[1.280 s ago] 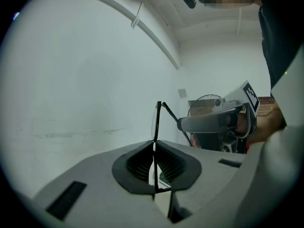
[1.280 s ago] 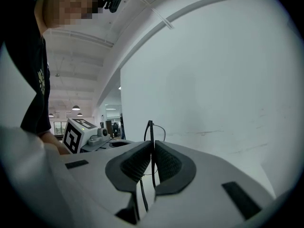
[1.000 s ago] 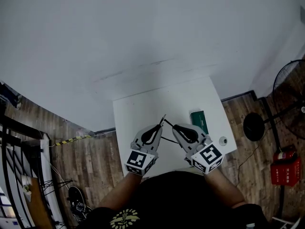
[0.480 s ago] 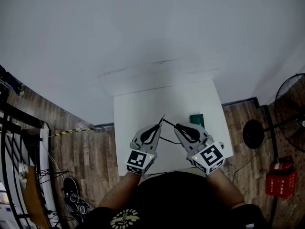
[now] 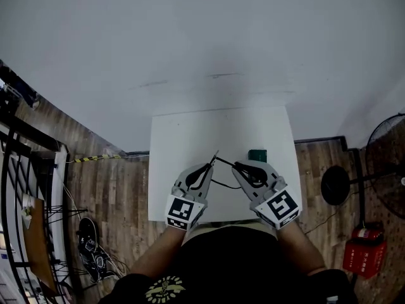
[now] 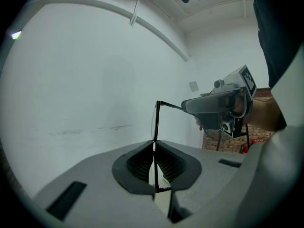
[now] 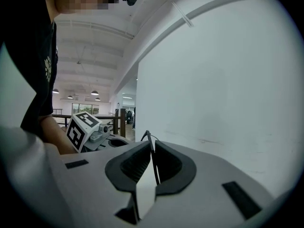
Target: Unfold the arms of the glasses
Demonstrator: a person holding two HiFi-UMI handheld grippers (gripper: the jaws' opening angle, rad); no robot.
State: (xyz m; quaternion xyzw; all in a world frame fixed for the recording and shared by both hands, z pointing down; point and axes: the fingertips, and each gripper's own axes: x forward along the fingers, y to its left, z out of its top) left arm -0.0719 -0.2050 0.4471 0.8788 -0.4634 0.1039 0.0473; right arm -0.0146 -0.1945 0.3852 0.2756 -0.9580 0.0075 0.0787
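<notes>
Thin black glasses (image 5: 217, 162) hang in the air above the white table (image 5: 190, 138), held between both grippers. My left gripper (image 5: 211, 166) is shut on the front frame, which stands upright between its pads (image 6: 153, 127). My right gripper (image 5: 238, 166) is shut on one arm (image 7: 152, 156), which runs out sideways from the frame's top corner (image 6: 166, 104). In the left gripper view the right gripper (image 6: 186, 106) shows at the right, clamped on that arm's far end. A second thin arm curves below, between the grippers (image 5: 221, 185).
A green box (image 5: 257, 155) lies on the table at the right, partly behind my right gripper. On the wooden floor stand a fan (image 5: 387, 145) and its round base (image 5: 335, 185) to the right, and a red object (image 5: 359, 256) at the lower right. Shoes (image 5: 88, 253) lie at the left.
Both grippers keep their hold on the glasses in much the same pose. The head view has shifted, so the table sits higher and the green box is more hidden behind the right gripper.
</notes>
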